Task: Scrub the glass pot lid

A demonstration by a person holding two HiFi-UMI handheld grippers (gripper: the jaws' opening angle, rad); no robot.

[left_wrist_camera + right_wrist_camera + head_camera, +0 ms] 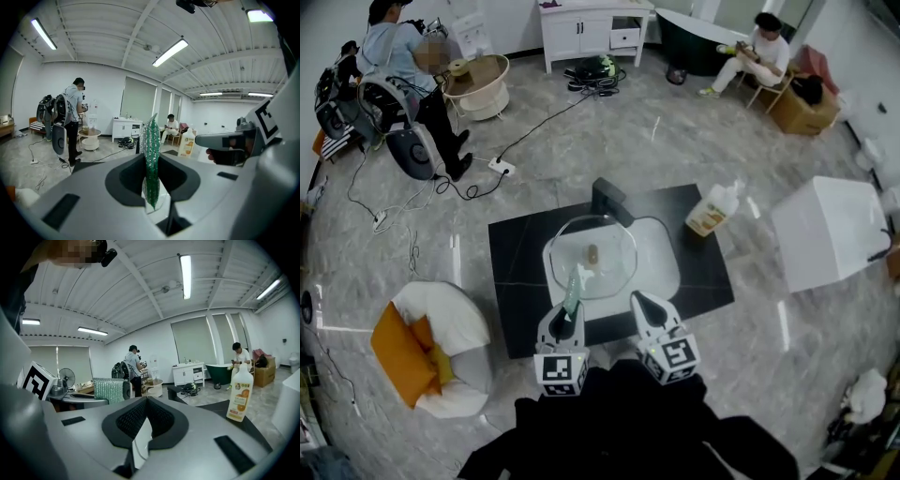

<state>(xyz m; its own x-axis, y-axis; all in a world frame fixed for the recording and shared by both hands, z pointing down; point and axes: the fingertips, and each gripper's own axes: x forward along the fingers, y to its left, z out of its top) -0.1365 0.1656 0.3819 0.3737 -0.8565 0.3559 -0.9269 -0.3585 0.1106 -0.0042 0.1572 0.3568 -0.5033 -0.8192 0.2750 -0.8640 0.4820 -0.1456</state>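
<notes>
Glass pot lid [609, 270] judged not yet scrubbed: approach step, pad in hand, no sure contact.

Nearest, the left gripper [572, 307] had its jaws pinching one green scouring pad [574, 284], held on edge and upright. The right gripper [644, 305], at its 3 o'clock, had its jaws pressed together on nothing.

At 12 o'clock of both, the lid lay flat over the white basin [664, 258] set in the black table [517, 267], knob up at centre. The pad tip overlapped the lid's near rim in head view; whether it touched, I could not tell.

Next move, as judged: lay the pad flat on the glass, right gripper steadying the rim.

Count: one lid, one pad, two grippers, one detergent bottle [711, 212] at 2 o'clock of the basin, two people at the far end.
</notes>
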